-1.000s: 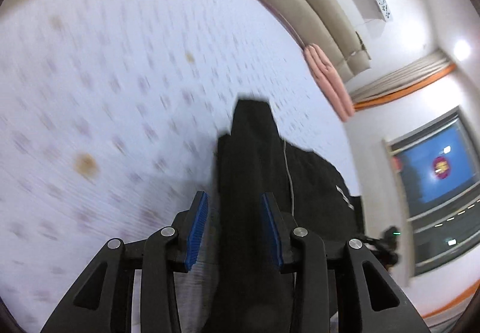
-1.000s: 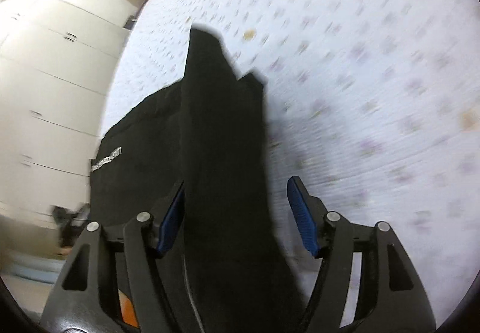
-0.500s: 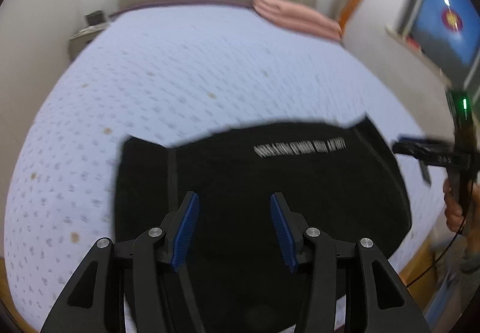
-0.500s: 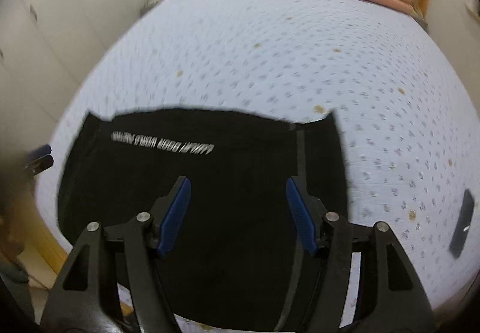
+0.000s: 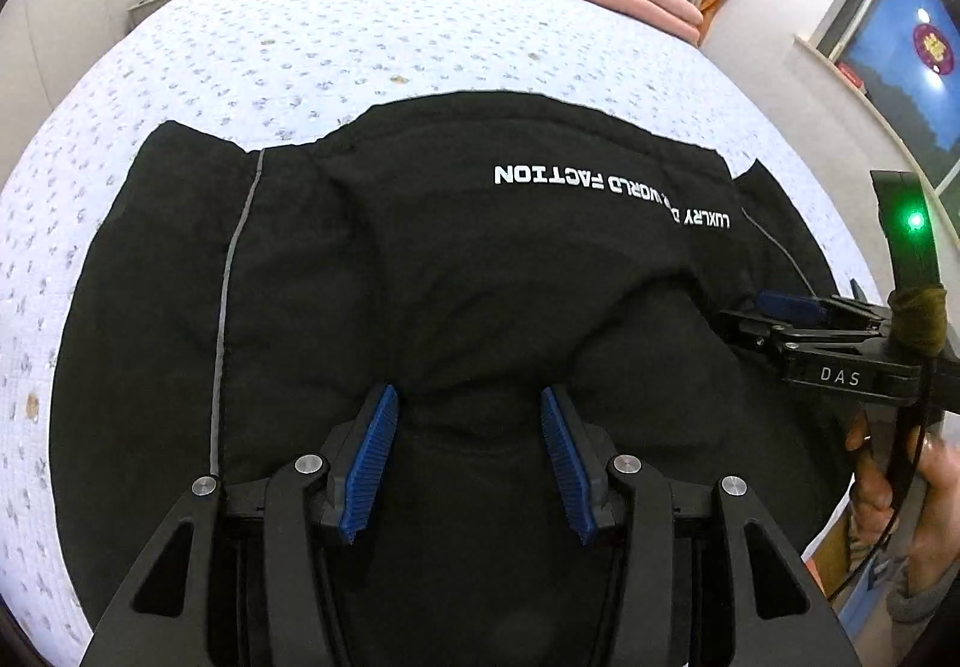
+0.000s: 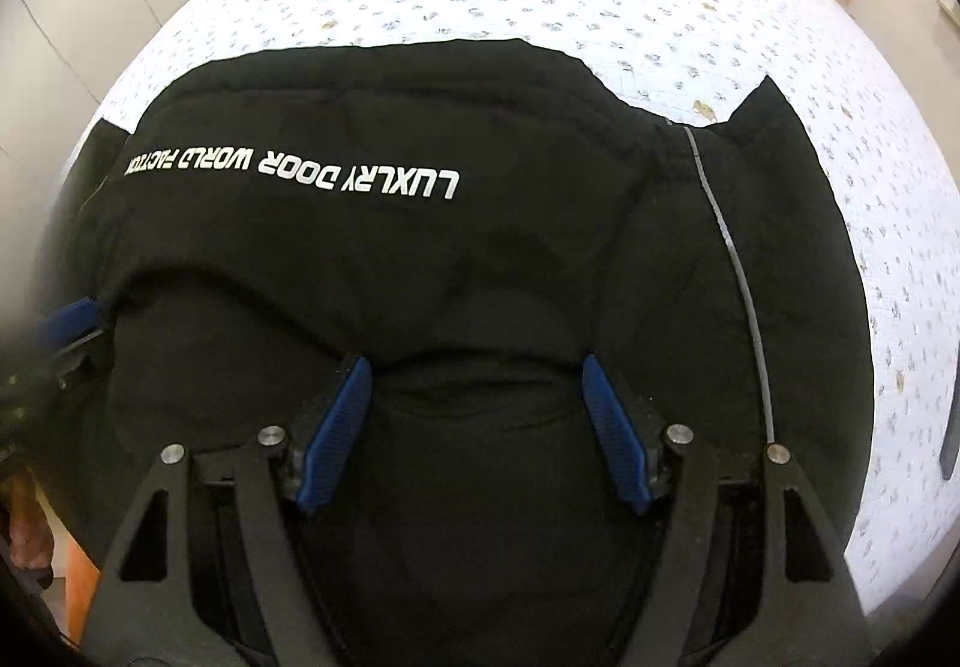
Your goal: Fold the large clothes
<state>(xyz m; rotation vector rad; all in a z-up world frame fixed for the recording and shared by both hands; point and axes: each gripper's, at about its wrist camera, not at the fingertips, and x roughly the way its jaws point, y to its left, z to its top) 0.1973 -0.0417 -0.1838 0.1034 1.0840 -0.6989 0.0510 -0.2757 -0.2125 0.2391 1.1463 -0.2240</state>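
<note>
Beneath both grippers (image 5: 468,457) (image 6: 477,427), black jacket (image 5: 450,259)

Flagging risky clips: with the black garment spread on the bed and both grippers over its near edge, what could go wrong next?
1. The garment bunches in puffy ridges between the left gripper fingers and the right gripper fingers; a fold may trap wrinkles.
2. Its near hem seems to reach the bed edge, so it could slip off.
3. Both grippers look open; closing now may catch too little fabric.

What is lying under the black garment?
The black garment lies on the bed's patterned sheet, which shows around its far and side edges. Whatever sits beneath the cloth itself, or between its folded layers, is covered.
</note>
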